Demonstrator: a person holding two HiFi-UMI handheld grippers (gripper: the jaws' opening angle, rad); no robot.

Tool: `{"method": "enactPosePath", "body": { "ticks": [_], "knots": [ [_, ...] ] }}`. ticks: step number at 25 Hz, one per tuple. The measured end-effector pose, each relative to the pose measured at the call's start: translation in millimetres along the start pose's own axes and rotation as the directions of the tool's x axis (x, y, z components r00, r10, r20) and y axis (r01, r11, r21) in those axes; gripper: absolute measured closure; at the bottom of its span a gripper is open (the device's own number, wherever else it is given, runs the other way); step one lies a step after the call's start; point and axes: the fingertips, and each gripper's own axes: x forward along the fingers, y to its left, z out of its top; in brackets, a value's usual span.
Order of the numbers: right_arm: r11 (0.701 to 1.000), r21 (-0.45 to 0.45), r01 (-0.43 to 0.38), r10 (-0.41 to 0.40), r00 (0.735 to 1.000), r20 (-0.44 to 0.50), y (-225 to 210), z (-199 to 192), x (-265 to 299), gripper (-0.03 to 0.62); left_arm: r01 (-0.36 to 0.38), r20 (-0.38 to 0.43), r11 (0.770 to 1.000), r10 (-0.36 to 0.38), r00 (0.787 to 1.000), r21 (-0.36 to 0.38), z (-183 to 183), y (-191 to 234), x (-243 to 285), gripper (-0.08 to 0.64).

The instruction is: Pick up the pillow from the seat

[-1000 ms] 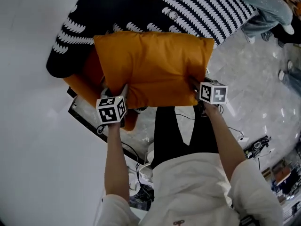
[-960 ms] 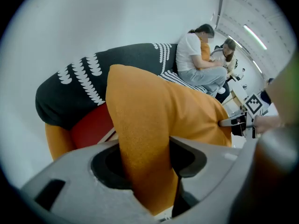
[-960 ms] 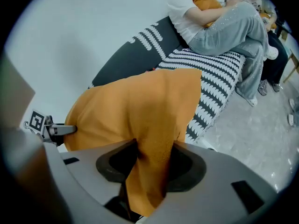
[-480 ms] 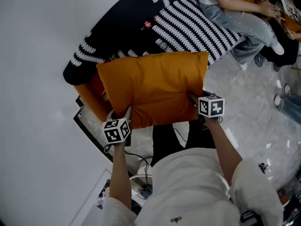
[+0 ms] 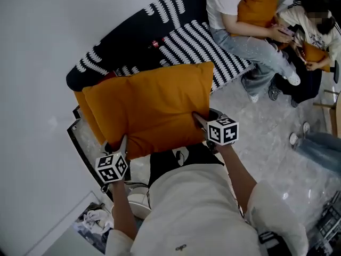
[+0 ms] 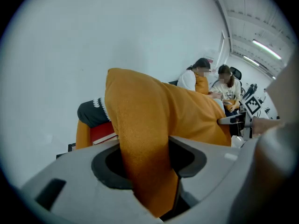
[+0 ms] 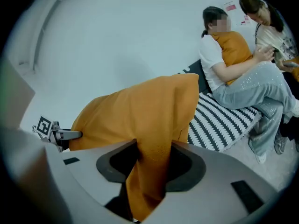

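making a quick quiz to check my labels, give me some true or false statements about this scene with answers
1. The left gripper and the right gripper are each shut on the orange pillow. True.
2. The pillow lies flat on the seat. False: it hangs between the two grippers, up off the seat.
3. A person in a white top sits on the seat, holding a second pillow. True.
4. The seat cover is plain red. False: it is black with white patterned stripes.
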Motion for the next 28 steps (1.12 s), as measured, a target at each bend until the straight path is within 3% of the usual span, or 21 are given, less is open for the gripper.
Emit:
{"method": "enactPosePath", "body": {
  "ticks": [8, 13, 19, 28],
  "knots": [
    [0.981, -0.152, -0.123, 0.130, 0.991, 0.037, 65.9, 24.4, -35.2, 0.414, -0.122, 0.170, 0.989, 0.135, 0.976, -0.084, -16.0, 3.3, -98.9, 0.333],
    [0.960, -0.217, -0.178, 0.190, 0.981, 0.035, 106.8, 18.6, -43.9, 0.416, -0.141, 0.221, 0.980, 0.170, 0.960, -0.143, -43.5, 20.3, -137.3, 0.331],
    [0.940, -0.296, -0.170, 0.194, 0.979, 0.055, 143.7, -5.3, -73.4, 0.416, -0.116, 0.293, 0.975, 0.168, 0.941, -0.187, -88.7, 23.1, -179.7, 0.331],
    [0.912, -0.389, -0.134, 0.158, 0.987, 0.032, 196.5, -72.7, -117.3, 0.426, -0.123, 0.377, 0.963, 0.209, 0.902, -0.240, -172.4, 28.9, -242.1, 0.331]
  ]
}}
